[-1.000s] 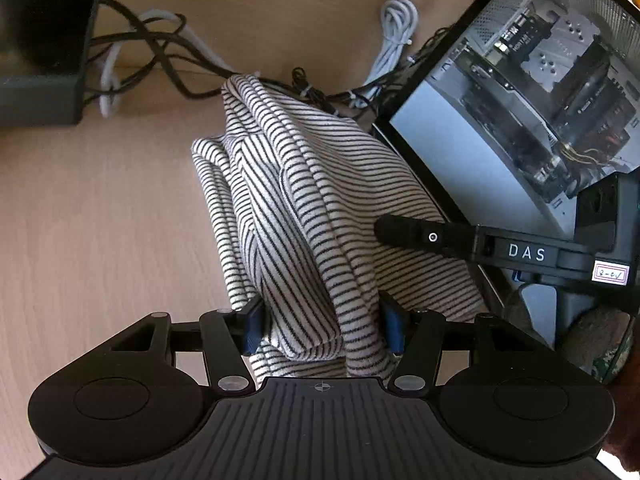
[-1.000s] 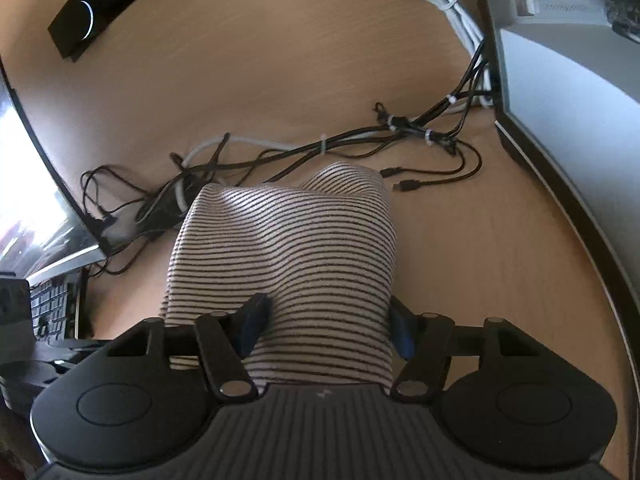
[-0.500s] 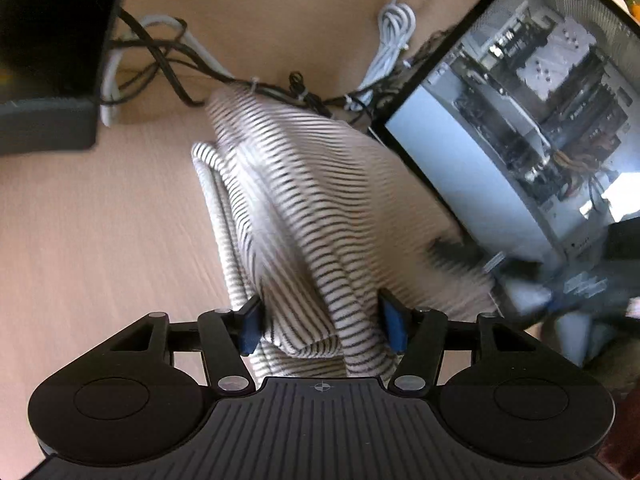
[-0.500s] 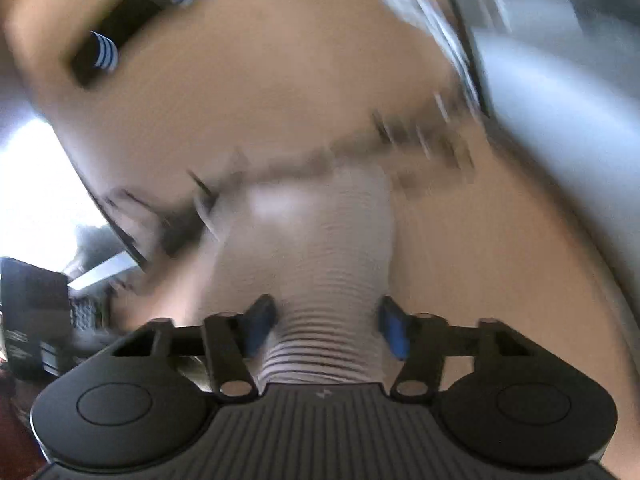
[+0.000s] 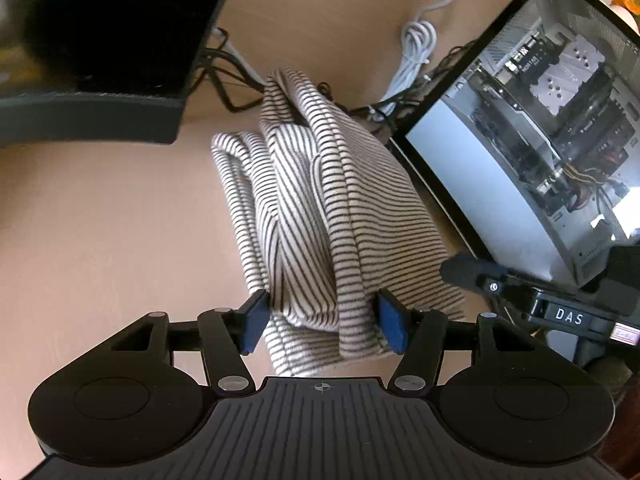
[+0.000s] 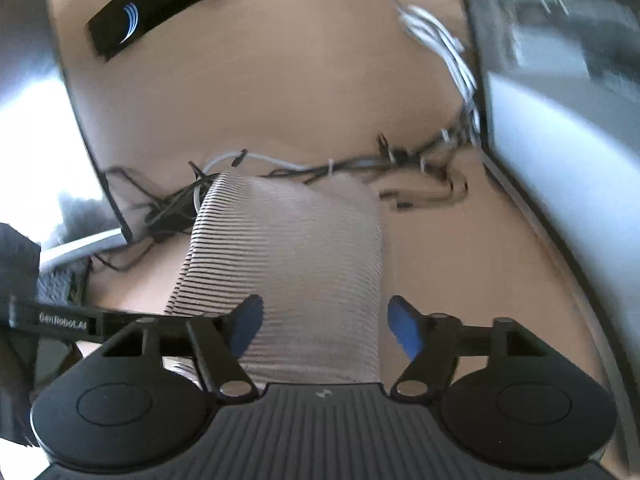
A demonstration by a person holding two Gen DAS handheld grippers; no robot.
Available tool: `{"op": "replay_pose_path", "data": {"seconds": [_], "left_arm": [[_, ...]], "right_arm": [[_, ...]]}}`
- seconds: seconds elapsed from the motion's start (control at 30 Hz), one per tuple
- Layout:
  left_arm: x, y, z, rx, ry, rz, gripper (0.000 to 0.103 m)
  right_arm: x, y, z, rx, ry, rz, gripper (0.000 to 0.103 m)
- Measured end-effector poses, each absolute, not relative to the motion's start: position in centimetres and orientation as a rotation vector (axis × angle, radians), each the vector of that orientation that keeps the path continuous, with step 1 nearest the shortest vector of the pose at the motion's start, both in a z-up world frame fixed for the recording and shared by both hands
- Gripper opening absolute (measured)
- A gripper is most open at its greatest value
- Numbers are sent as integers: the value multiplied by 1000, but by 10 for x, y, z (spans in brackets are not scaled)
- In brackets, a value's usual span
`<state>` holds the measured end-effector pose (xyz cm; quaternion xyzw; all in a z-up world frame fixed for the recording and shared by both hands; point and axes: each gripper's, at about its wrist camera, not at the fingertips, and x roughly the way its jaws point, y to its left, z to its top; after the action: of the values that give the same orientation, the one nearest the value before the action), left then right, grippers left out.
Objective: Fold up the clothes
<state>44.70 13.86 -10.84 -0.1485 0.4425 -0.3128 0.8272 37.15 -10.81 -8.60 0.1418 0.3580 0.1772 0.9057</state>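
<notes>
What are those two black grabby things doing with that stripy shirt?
A person is folding a striped garment on a wooden desk, using a hand-held gripper in each hand. The left hand-held gripper has its blue fingers on either side of a bunched end of the cloth. The right hand-held gripper has another part of the garment between its fingers, though that picture is blurry. The cloth looks partly folded, with cables and an open computer case close by.

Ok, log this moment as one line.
step: fold | left gripper: gripping striped garment | right gripper: jaws open around it | surface: desk
</notes>
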Motion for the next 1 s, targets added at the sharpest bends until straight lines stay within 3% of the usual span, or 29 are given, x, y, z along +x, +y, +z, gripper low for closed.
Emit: {"op": "replay_pose_path", "data": {"seconds": [0.13, 0.23, 0.33, 0.53, 0.7, 0.77, 0.83, 0.9, 0.93, 1.0], "left_arm": [[448, 129, -115, -336, 954, -697, 63], [451, 121, -112, -395, 920, -759, 63], [446, 110, -110, -336, 910, -793, 63], [425, 113, -89, -323, 879, -752, 63], [423, 106, -45, -348, 717, -755, 82], [440, 91, -41, -336, 661, -737, 86], [462, 76, -48, -305, 665, -698, 85], [477, 72, -63, -280, 721, -640, 75], [482, 74, -72, -276, 756, -614, 73], [481, 85, -84, -280, 776, -606, 69]], "right_arm": [[378, -112, -106, 435, 834, 422, 74], [373, -104, -78, 311, 741, 441, 52], [370, -97, -50, 146, 669, 461, 45], [371, -81, -82, -97, 744, 377, 44], [367, -81, -83, -98, 728, 383, 45], [370, -79, -82, -127, 726, 383, 45], [369, -75, -79, -164, 724, 375, 47], [367, -74, -71, -174, 718, 379, 63], [365, -76, -66, -162, 711, 389, 76], [368, -71, -67, -158, 711, 389, 80]]}}
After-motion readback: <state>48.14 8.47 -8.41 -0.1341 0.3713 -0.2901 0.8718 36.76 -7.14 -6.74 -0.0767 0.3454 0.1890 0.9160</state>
